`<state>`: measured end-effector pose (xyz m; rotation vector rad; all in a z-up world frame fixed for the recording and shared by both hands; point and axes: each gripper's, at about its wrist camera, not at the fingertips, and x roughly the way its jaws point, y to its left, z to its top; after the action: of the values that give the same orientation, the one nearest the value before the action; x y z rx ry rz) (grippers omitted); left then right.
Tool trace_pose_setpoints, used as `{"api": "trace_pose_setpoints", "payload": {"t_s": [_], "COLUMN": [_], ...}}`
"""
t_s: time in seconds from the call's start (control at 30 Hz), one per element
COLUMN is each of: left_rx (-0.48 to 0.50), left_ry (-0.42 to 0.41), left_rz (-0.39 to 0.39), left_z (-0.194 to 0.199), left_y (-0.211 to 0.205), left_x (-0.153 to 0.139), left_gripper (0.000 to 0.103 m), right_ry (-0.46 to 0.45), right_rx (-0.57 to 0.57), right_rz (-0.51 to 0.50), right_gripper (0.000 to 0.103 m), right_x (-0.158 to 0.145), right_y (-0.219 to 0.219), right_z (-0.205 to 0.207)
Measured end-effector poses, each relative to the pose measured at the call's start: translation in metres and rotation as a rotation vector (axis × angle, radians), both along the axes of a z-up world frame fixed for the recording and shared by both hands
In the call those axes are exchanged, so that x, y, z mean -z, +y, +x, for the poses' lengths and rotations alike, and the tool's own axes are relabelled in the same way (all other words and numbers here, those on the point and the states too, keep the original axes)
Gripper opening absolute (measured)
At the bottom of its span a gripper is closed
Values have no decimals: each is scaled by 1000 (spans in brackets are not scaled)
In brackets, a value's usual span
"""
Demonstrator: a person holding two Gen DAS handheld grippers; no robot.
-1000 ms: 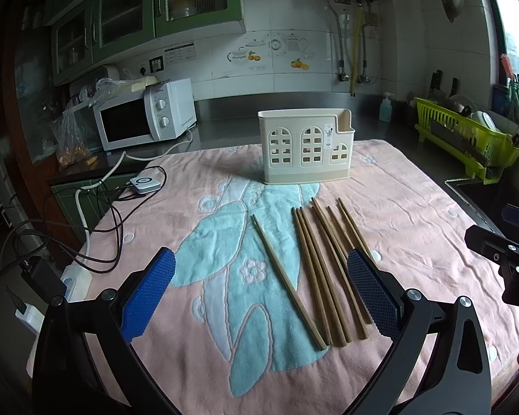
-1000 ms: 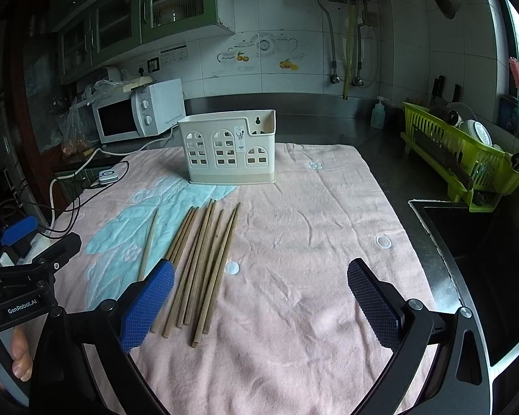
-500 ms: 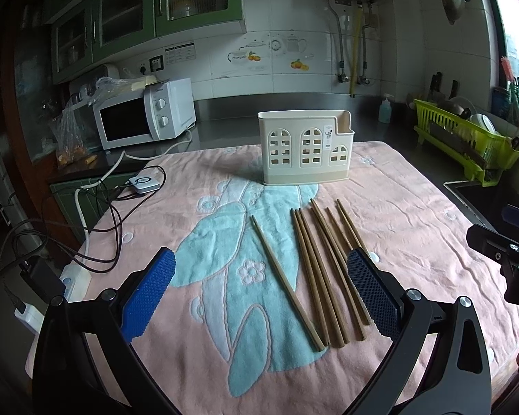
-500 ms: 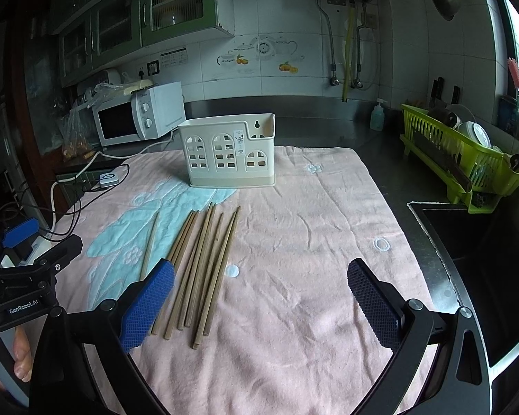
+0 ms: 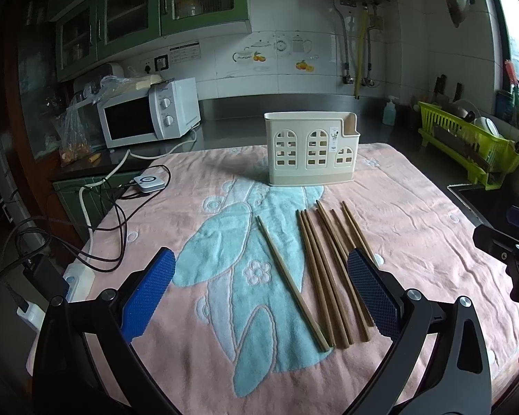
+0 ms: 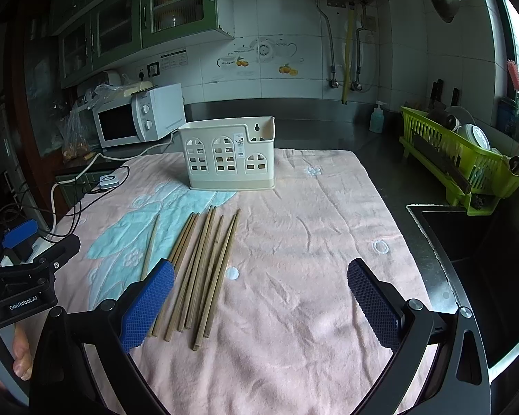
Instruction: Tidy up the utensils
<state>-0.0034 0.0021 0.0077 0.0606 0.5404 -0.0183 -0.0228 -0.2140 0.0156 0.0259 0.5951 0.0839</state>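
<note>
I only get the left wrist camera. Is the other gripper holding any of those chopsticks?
Observer: No. The right gripper is wide open over the towel, with nothing between its pads.
Operator: What's past the towel's right edge?
Observer: A dark sink, set into the counter in front of the green dish rack.
Operator: Any writing on my gripper?
Observer: Yes, the left gripper has GenRobot.AI printed on its body.
</note>
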Motion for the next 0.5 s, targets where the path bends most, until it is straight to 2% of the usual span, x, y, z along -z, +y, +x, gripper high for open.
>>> {"api": "trace_pose_setpoints", "payload": {"t_s": [0.5], "left_rx": [-13], "left_ry": [-2], "left_rz": [-5], "left_z": [2], "left_y": [6], "left_x": [-2], "left_gripper": [98], "right_ry": [1], "right_rx": [0], "right_rz": [-1], "right_gripper": [97], "right_x": [0], "right_y": [0], "right_z": [0]}}
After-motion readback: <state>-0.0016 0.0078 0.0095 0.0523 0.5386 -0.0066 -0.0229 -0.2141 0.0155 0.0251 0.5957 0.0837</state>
